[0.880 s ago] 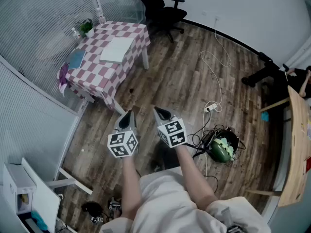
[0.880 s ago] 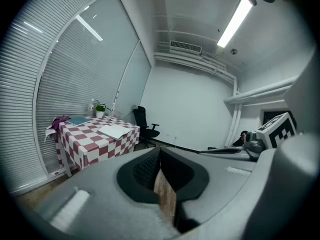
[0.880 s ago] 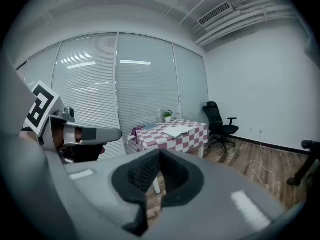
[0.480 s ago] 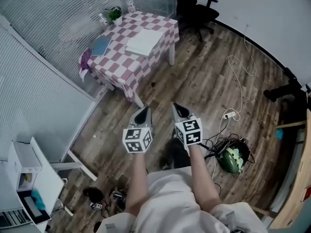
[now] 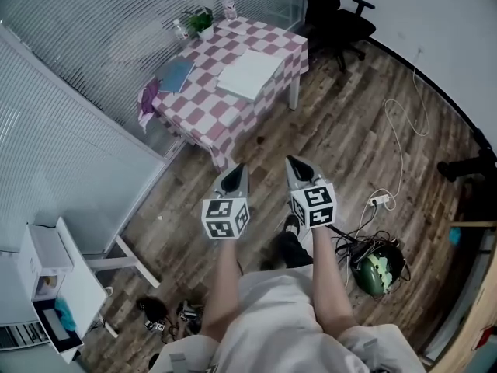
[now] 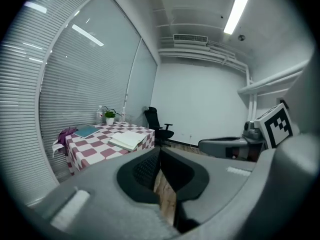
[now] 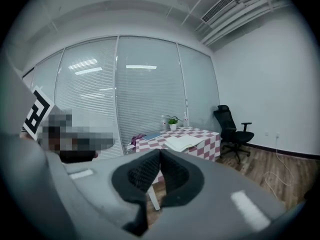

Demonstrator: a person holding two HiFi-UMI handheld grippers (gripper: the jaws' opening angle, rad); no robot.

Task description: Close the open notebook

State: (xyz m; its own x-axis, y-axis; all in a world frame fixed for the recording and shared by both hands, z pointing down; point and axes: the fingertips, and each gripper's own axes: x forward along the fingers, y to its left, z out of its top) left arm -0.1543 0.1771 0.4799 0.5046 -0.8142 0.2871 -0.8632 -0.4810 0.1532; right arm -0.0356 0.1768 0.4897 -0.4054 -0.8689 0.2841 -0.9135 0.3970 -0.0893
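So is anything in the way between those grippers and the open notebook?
Nothing visible. Only wooden floor separates the left gripper and right gripper from the table, and the open notebook lies uncovered on it.

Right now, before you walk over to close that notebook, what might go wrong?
The tangled cables near the feet could trip the person. The left gripper and right gripper are shut and empty; a shut tip may shove the open notebook across the table rather than fold its cover.
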